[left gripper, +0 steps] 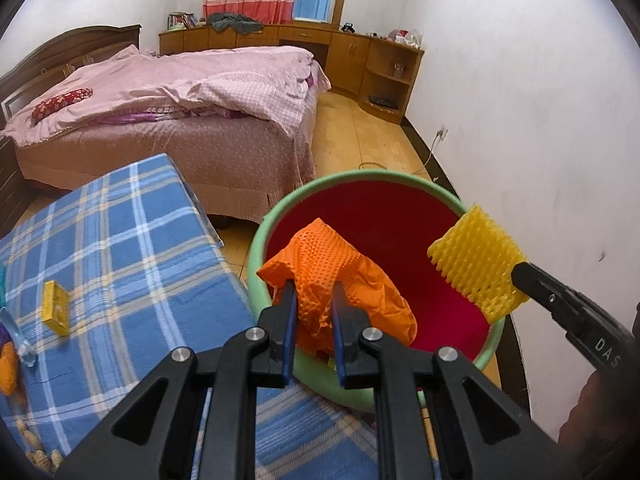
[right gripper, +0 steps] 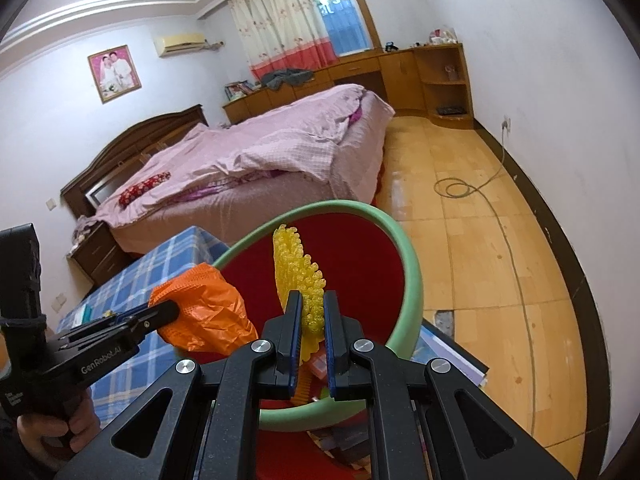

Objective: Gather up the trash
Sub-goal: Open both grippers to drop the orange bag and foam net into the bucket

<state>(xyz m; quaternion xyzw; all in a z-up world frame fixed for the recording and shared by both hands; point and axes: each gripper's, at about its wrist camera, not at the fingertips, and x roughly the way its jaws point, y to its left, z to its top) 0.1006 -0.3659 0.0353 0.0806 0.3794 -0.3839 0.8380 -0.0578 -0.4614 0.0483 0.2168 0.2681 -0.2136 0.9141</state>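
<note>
On the left, one small yellow box (left gripper: 56, 307) lies well in from the right edge of the blue plaid counter (left gripper: 132, 240), which the green-rimmed red bin (left gripper: 400, 179) touches. Over the bin, two claws: the left claw (left gripper: 314, 292) pinches one orange mesh bag (left gripper: 340, 280); the right claw (right gripper: 312, 304) pinches one yellow foam net (right gripper: 298, 268). Rightward, open wooden floor (right gripper: 480, 240) runs to the wall.

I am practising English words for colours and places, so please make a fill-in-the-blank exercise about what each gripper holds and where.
1. The left gripper holds a crumpled ____ net bag.
2. The right gripper has its fingers shut on a ____ foam net.
3. Both pieces of trash are above a bin with a ____ rim.
4. The small yellow box lies on the ____ checked cloth.

Missing words: orange; yellow; green; blue
</note>
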